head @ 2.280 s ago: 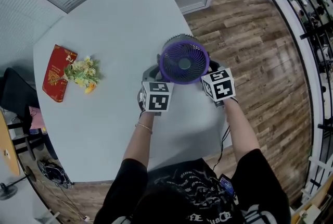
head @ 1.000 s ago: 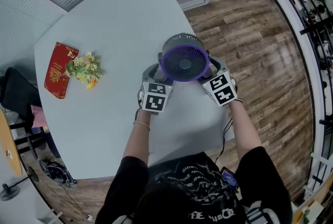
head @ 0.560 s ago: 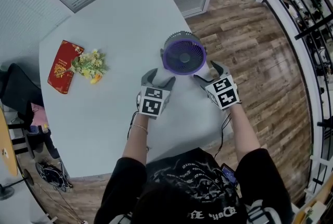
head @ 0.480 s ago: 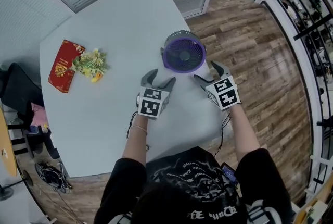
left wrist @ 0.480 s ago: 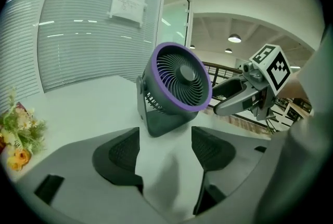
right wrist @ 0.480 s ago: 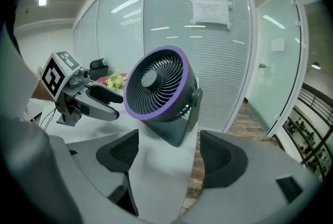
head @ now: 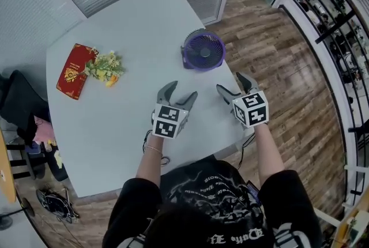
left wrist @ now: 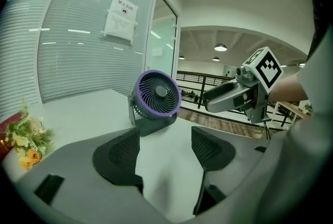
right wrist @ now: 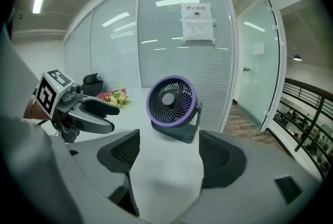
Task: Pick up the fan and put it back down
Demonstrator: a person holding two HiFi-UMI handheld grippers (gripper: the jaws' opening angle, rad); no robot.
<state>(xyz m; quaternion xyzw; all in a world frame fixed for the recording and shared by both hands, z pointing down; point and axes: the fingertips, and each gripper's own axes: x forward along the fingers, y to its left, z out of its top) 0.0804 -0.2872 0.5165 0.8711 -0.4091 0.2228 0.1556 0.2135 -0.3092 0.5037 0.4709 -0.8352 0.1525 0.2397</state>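
Fan (head: 203, 51): round purple cage of ribbed grille on a grey base, upright on the smooth pale table (head: 115, 126) near its far right edge. Left gripper (head: 180, 91): jaws have just been opening, spread wide, nothing between the dimpled black pads (left wrist: 122, 152). Right gripper (head: 230, 83): spread, empty. Both well short of the fan.
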